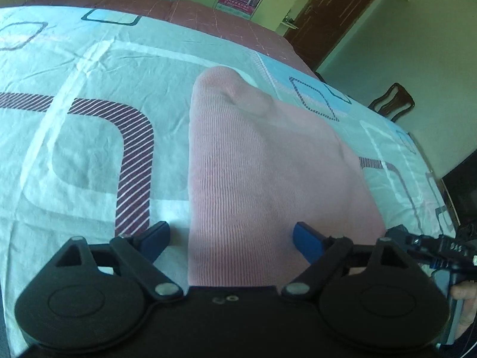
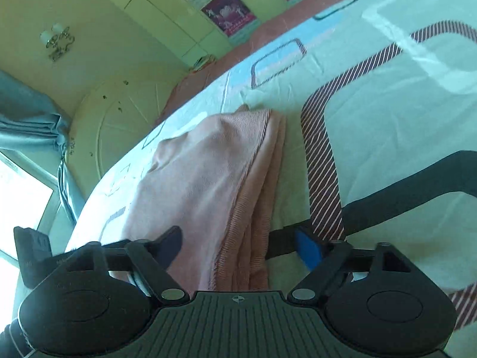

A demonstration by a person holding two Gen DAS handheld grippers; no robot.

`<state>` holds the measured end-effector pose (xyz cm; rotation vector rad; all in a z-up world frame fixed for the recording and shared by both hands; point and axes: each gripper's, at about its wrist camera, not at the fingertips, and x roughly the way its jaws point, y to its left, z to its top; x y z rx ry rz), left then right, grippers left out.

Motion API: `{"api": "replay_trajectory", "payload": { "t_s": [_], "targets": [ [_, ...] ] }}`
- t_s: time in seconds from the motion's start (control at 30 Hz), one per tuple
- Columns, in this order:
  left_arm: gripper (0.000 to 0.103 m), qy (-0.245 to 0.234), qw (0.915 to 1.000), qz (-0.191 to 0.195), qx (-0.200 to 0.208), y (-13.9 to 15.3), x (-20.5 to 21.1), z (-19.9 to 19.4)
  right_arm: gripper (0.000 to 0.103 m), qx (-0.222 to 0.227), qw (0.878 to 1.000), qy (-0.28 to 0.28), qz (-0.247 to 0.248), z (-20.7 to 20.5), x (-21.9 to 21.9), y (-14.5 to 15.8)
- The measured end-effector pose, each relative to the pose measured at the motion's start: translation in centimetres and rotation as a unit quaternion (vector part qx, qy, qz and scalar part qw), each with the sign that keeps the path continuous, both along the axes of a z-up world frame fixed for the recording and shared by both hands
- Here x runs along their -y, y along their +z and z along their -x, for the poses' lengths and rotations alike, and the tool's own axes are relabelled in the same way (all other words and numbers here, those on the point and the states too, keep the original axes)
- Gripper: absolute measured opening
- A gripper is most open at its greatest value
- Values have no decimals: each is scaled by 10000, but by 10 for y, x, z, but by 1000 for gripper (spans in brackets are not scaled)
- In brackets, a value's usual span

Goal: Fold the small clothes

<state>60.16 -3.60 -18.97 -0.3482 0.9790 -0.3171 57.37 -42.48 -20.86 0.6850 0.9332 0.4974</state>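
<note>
A pink ribbed garment (image 1: 262, 167) lies folded on the patterned bed sheet (image 1: 89, 95). In the left wrist view my left gripper (image 1: 231, 235) hovers over its near end, jaws wide apart, blue fingers (image 1: 307, 241) on either side of the cloth without pressing it. In the right wrist view the same pink garment (image 2: 208, 179) shows its stacked folded edges on the right side. My right gripper (image 2: 241, 246) stands open over its near end, one dark finger (image 2: 171, 244) above the cloth, the blue finger (image 2: 308, 247) beside it over the sheet.
The bed sheet (image 2: 372, 125) spreads wide around the garment. A reddish blanket (image 1: 208, 18) lies at the far end of the bed. A dark chair (image 1: 390, 101) and a door (image 1: 328, 15) stand beyond the bed's right edge. A black strap (image 2: 402, 203) crosses the sheet.
</note>
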Motion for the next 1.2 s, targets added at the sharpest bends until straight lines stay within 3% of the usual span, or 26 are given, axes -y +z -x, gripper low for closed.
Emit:
{"api": "replay_trajectory", "payload": {
  "t_s": [0.03,0.2,0.3,0.37,0.4,0.43,0.53,0.63,0.73,0.93,1.2],
  "targets": [
    [86,12,10000,29,-18,-1,-1,-2,63,-10,10000,5,-54,-2,1,-2],
    [80,-122,9999,-4,-47,-2,3,-16,62,-71,9994,147,-305,-20,0,-8],
    [78,-192,9997,-31,-118,-3,10,-25,58,-65,9996,273,-97,-31,-9,-4],
    [74,-285,9994,-62,-196,-1,20,-28,38,-12,9988,368,326,-35,-20,1],
    [67,-321,9992,-190,-173,1,24,-29,34,22,9979,438,487,-35,-25,3],
    [59,-397,9985,-351,-118,3,30,-29,27,63,9968,501,612,-35,-29,5],
    [35,-611,9930,-944,369,17,47,-19,23,330,9905,603,1189,-29,-49,19],
    [32,-966,9796,-1535,866,31,61,-3,22,721,9830,607,1573,-17,-66,42],
    [31,-1153,9728,-1635,1165,43,62,7,22,1002,9771,543,1797,-5,-82,65],
    [31,-1085,9702,-1628,1431,72,9,24,22,1315,9680,669,2030,12,-147,99],
    [31,-634,9732,-1779,1315,79,-106,55,22,1312,9705,1042,1736,18,-261,91]
  ]
}}
